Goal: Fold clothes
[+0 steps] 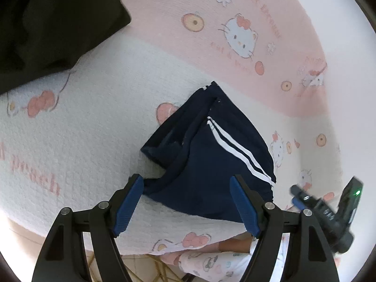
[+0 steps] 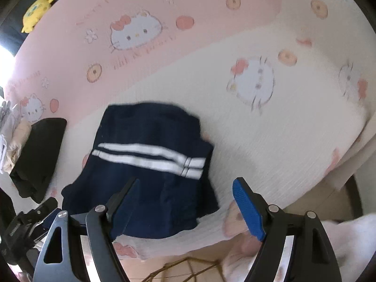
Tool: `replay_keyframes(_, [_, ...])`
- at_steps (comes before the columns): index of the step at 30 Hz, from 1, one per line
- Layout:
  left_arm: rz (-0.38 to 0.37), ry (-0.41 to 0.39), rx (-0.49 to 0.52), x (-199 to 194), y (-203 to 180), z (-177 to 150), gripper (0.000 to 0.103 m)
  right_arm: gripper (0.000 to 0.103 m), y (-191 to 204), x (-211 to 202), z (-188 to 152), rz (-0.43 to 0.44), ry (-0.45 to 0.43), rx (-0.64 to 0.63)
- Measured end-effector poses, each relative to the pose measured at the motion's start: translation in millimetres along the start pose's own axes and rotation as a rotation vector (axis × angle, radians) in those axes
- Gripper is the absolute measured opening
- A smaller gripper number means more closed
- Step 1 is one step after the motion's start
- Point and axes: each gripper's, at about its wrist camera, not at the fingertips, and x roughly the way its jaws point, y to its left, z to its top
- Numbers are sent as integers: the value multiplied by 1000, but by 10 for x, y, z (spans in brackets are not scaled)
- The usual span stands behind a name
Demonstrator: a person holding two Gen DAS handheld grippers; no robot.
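A folded navy garment with two white stripes lies flat near the front edge of the bed. My left gripper hovers open above its near edge; the blue pads stand wide apart and touch no cloth. In the right wrist view the same navy garment sits below and left of centre. My right gripper is open over its right corner with nothing between the fingers. Each gripper shows in the other's view: the right gripper at the lower right, the left gripper at the lower left.
A folded black garment lies to the left on the pink and white cartoon-cat sheet. Pale clothes pile beyond it. A yellow plush toy sits at the far corner. A person's patterned trousers show below the bed edge.
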Motion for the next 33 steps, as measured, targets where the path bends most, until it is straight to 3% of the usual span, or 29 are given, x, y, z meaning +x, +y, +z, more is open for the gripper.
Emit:
replay_keyframes(8, [49, -72, 105, -159, -255, 180, 75, 80, -96, -138, 427, 10, -10, -46])
replay_keyframes(12, [55, -53, 143, -82, -343, 313, 75, 80, -89, -15, 605, 39, 19, -67])
replay_keyframes(15, [62, -16, 187, 32, -399, 396, 75, 80, -194, 179, 614, 106, 40, -6])
replay_keyframes(17, [72, 1, 218, 108, -439, 441, 75, 80, -344, 355, 537, 184, 75, 85])
replay_keyframes(22, [76, 40, 303, 299, -552, 578, 75, 80, -657, 692, 415, 287, 190, 311])
replay_keyframes(28, [58, 105, 414, 552, -745, 751, 75, 80, -722, 694, 482, 280, 157, 326])
replay_keyframes(33, [51, 136, 408, 777, -789, 918, 75, 80, -744, 851, 484, 267, 209, 356])
